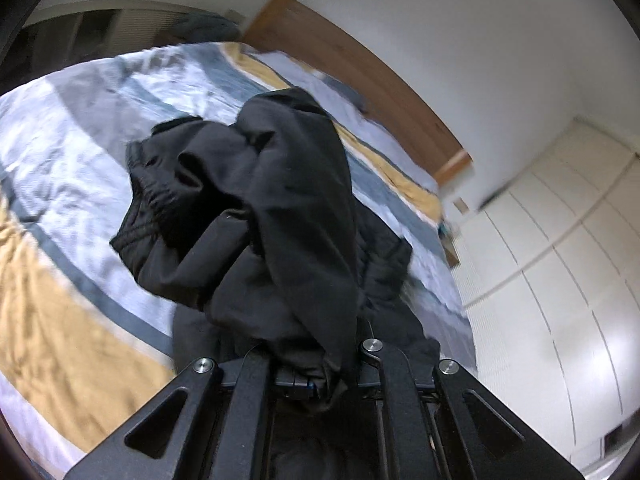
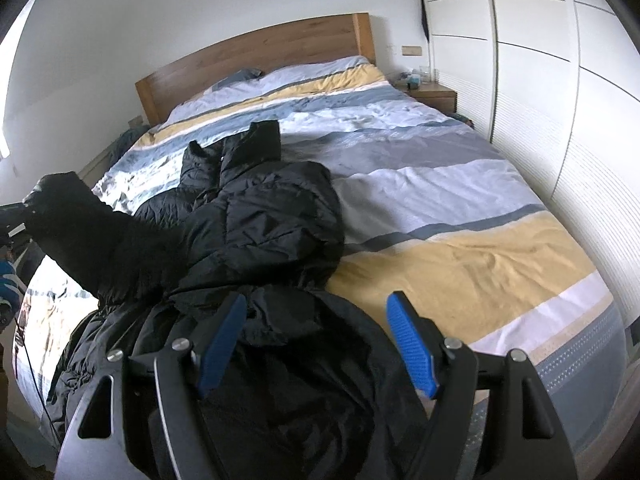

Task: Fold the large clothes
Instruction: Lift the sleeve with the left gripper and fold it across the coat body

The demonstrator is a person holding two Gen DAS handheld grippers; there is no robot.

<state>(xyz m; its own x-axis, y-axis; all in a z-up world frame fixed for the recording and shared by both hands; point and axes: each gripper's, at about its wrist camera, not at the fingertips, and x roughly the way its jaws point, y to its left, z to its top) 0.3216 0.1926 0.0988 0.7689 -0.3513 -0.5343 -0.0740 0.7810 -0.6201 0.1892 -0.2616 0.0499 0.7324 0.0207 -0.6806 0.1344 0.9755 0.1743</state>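
Note:
A black puffer jacket (image 2: 256, 224) lies crumpled on the near side of the striped bed cover (image 2: 460, 256), collar toward the headboard. My left gripper (image 1: 320, 376) is shut on the jacket's sleeve (image 1: 280, 208). The black cloth drapes over its fingers and hides them, and the elastic cuff (image 1: 152, 196) hangs to the left. In the right wrist view that sleeve (image 2: 80, 232) is stretched up and out to the far left, off the bed. My right gripper (image 2: 316, 300) stands open just above the jacket's near hem, with nothing pressed between its blue pads (image 2: 412, 348).
A wooden headboard (image 2: 256, 56) stands at the far end of the bed. A bedside table (image 2: 432, 92) with small items is at the right, beside a white wardrobe wall (image 2: 560, 120). A person's blue sleeve (image 2: 6, 284) shows at the left edge.

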